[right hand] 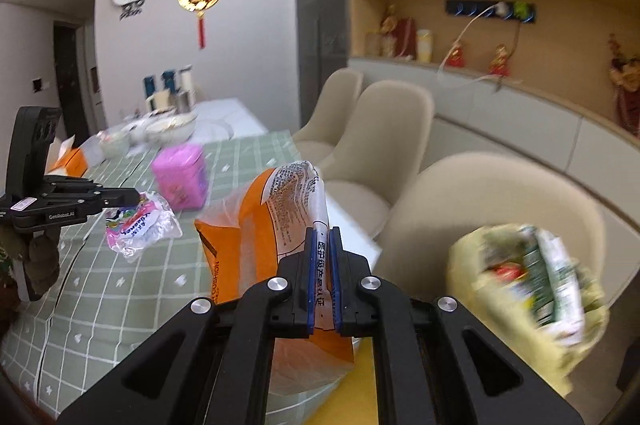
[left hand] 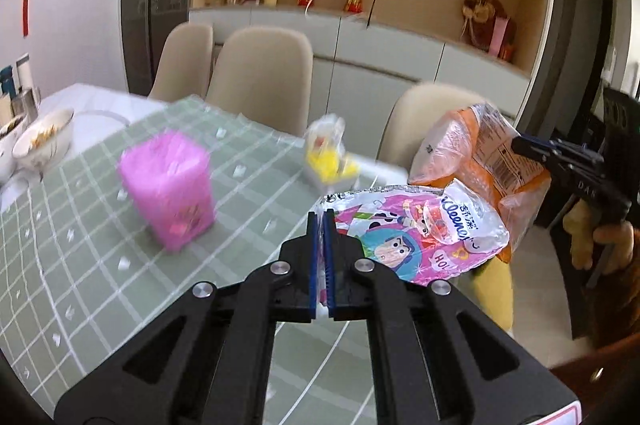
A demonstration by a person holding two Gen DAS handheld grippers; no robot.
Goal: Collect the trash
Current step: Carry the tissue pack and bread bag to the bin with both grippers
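Observation:
My left gripper is shut on the edge of a crumpled pink Kleenex wrapper, which hangs above the green checked tablecloth. To its right my right gripper pinches an orange and clear plastic bag. In the right wrist view the right gripper is shut on the printed edge of that orange bag. At the left of that view the left gripper holds the Kleenex wrapper. A pale yellow bag stuffed with wrappers shows blurred at the lower right.
A pink box stands on the cloth, and a small yellow packet lies near the far table edge. Bowls and bottles crowd the far left end. Beige chairs line the far side, with a shelf wall behind.

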